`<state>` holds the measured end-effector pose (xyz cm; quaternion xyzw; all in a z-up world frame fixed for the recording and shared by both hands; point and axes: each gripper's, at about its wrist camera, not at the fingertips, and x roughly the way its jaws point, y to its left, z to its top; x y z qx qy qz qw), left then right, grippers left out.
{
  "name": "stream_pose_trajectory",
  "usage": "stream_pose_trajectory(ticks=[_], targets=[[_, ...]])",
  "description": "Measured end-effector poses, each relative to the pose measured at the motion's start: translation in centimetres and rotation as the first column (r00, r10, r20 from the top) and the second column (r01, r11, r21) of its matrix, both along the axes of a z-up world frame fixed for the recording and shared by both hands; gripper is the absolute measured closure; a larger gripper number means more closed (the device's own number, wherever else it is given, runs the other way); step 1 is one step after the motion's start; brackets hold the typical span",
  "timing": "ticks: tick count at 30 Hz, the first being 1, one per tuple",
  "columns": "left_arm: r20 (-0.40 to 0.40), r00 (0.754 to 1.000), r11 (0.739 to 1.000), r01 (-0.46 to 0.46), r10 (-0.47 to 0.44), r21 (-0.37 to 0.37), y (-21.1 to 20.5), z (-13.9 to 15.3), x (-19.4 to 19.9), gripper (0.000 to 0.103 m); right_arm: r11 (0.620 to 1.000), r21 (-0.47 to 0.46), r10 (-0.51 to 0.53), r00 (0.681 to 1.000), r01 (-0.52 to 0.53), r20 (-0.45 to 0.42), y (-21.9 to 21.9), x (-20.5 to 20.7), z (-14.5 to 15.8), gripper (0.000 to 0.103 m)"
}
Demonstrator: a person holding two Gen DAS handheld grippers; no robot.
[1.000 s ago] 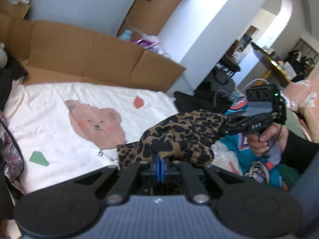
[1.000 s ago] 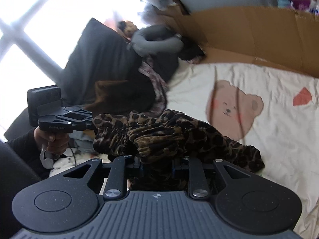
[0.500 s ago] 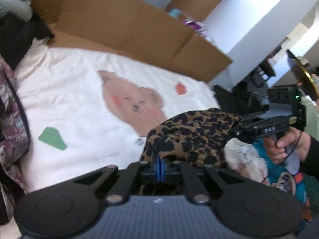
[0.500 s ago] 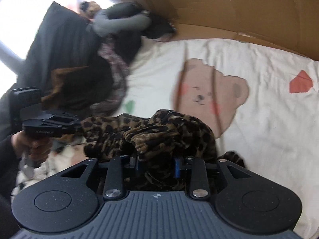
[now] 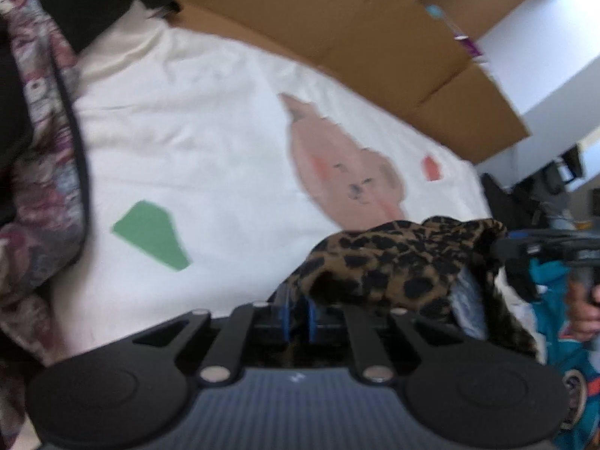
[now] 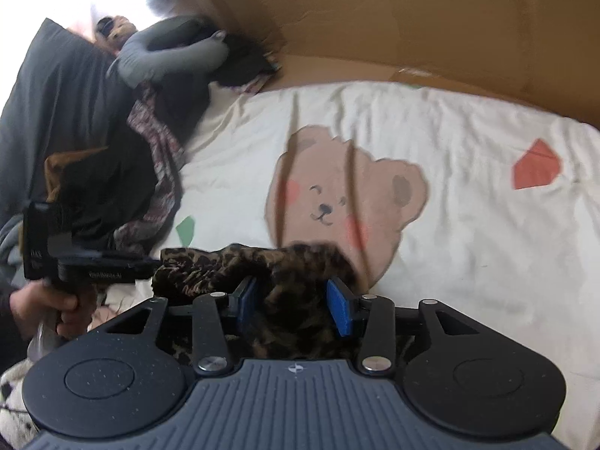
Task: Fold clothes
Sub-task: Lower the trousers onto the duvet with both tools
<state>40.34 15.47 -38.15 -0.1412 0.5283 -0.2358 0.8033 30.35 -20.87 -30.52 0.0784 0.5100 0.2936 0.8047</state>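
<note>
A leopard-print garment [image 5: 397, 262] hangs bunched between my two grippers above the near edge of a cream bear-print sheet [image 5: 210, 142]. My left gripper [image 5: 297, 317] has its blue pads nearly together on one edge of the garment. In the right wrist view the garment [image 6: 240, 266] lies between the blue pads [image 6: 339, 311] of my right gripper [image 6: 294, 305], whose jaws stand wide apart and loose around the cloth. The left gripper shows in the right wrist view at the left [image 6: 150, 262], shut on the garment's end. The right gripper shows in the left wrist view at the far right [image 5: 502, 247].
Cardboard panels [image 6: 431, 26] stand along the far side of the sheet. A pile of dark and floral clothes [image 6: 112, 131] lies at the sheet's left end. A teal garment [image 5: 562, 337] lies by the near right.
Both grippers have moved forward over the sheet and lower with the garment. The right gripper's pads have opened from shut on the cloth to wide apart.
</note>
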Motion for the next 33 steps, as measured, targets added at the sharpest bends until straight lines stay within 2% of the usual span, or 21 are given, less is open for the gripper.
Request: stream_pose_trajectory(ticks=[1, 3, 5, 7, 11, 18, 23, 27, 33], targets=[[0.004, 1.000, 1.000, -0.008, 0.008, 0.007, 0.1, 0.3, -0.1, 0.093, 1.000, -0.001, -0.012, 1.000, 0.012, 0.004, -0.2, -0.1, 0.4, 0.055], [0.014, 0.999, 1.000, -0.030, 0.030, 0.004, 0.4, 0.9, -0.5, 0.081, 0.999, 0.005, -0.039, 0.999, 0.039, 0.012, -0.9, -0.4, 1.5, 0.055], [0.020, 0.999, 0.999, -0.050, 0.050, 0.006, 0.6, 1.4, -1.0, 0.073, 0.998, 0.004, -0.056, 0.998, 0.056, 0.020, -1.4, -1.3, 2.5, 0.055], [0.024, 0.998, 0.998, -0.063, 0.062, 0.015, 0.5, 2.1, -1.6, 0.073, 0.998, -0.008, -0.060, 0.998, 0.060, 0.034, -1.7, -2.5, 3.5, 0.055], [0.032, 0.995, 0.996, -0.092, 0.093, -0.006, 0.5, 3.3, -2.9, 0.072, 0.994, -0.105, -0.005, 0.999, 0.009, 0.043, -0.8, -5.5, 4.5, 0.055], [0.040, 0.995, 0.996, -0.089, 0.088, 0.008, 0.9, 4.1, -4.1, 0.069, 0.991, -0.116, 0.066, 0.998, -0.065, 0.005, 1.3, -10.0, 5.5, 0.055], [0.030, 0.995, 0.995, -0.100, 0.100, 0.010, 1.5, 3.8, -4.5, 0.069, 0.979, -0.149, 0.133, 0.990, -0.137, -0.035, 3.6, -11.9, 5.0, 0.055], [0.025, 0.995, 0.995, -0.101, 0.101, 0.015, 1.7, 3.3, -4.7, 0.069, 0.974, -0.158, 0.148, 0.984, -0.162, -0.102, 4.6, -12.4, 3.5, 0.055], [0.013, 0.995, 0.995, -0.102, 0.102, 0.015, 1.7, 2.6, -4.7, 0.069, 0.967, -0.177, 0.163, 0.980, -0.181, -0.112, 5.6, -12.4, 2.4, 0.055]])
